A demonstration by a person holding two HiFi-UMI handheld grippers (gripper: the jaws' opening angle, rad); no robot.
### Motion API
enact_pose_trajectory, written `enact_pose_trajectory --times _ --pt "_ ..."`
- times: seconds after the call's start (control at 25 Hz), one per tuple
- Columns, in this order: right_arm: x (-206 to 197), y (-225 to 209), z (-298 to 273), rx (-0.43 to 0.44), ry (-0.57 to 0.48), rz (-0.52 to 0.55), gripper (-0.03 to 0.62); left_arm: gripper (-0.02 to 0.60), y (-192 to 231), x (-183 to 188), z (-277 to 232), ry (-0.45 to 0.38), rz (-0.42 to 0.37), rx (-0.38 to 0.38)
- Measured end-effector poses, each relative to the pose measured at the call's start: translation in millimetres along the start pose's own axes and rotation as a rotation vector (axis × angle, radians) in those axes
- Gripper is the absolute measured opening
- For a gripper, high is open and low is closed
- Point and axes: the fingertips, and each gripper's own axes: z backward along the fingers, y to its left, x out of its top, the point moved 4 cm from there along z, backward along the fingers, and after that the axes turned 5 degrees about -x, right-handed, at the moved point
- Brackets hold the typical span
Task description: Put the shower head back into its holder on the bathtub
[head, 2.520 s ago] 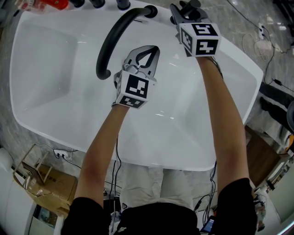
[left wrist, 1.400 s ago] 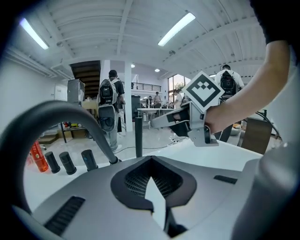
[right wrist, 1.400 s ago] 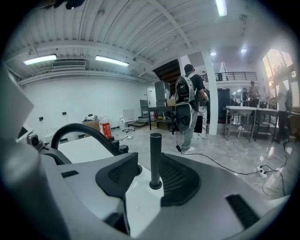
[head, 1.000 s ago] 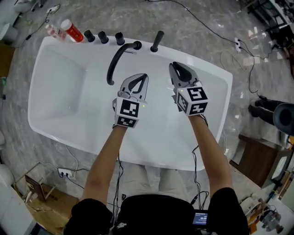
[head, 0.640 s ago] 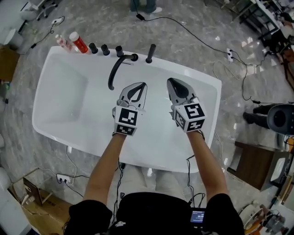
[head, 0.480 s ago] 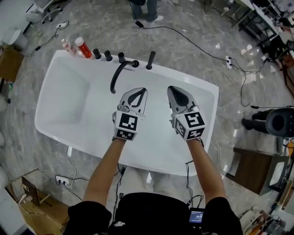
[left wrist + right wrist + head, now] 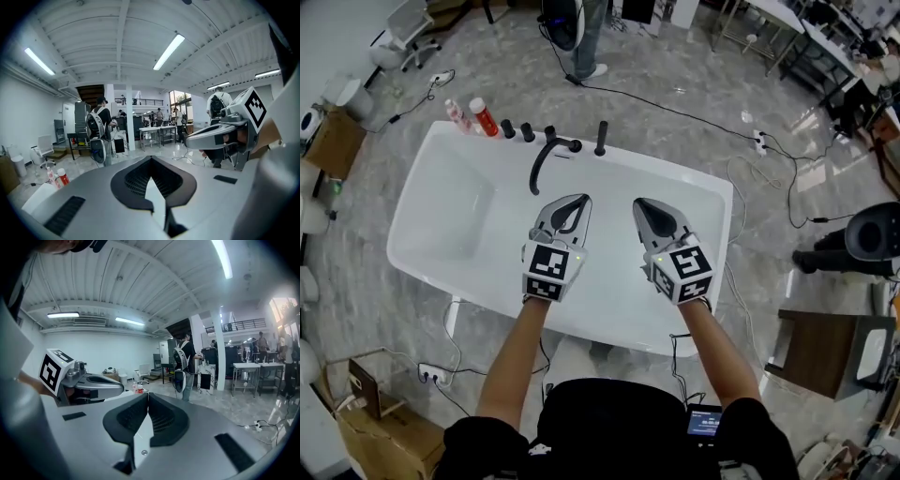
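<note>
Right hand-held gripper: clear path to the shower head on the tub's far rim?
Probably yes. The right hand-held gripper hangs over the bathtub, short of the shower head, with only open basin between; the spout sits off left. Jaws are shut and empty, so they'd open first.

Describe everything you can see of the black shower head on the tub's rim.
The shower head is a slim, matte black, stick-shaped handset. It stands upright on the far rim of the white bathtub, just right of the curved black spout. The holder itself is too small to make out, and no hose shows. Neither the left gripper nor the right gripper, both shut and empty over the tub, touches it.
</note>
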Motion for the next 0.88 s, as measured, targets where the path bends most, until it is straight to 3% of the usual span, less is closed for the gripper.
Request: enact_pose_trajectory --times 0.44,0.88 --pt "36 42 90 0.107 -0.082 0.120 0.025 0.012 -67 44 73 -0.072 0.010 0.066" --pt "72 38 163 0.096 -0.204 0.080 0.025 0.012 -114 85 139 -0.130 -0.027 0.156"
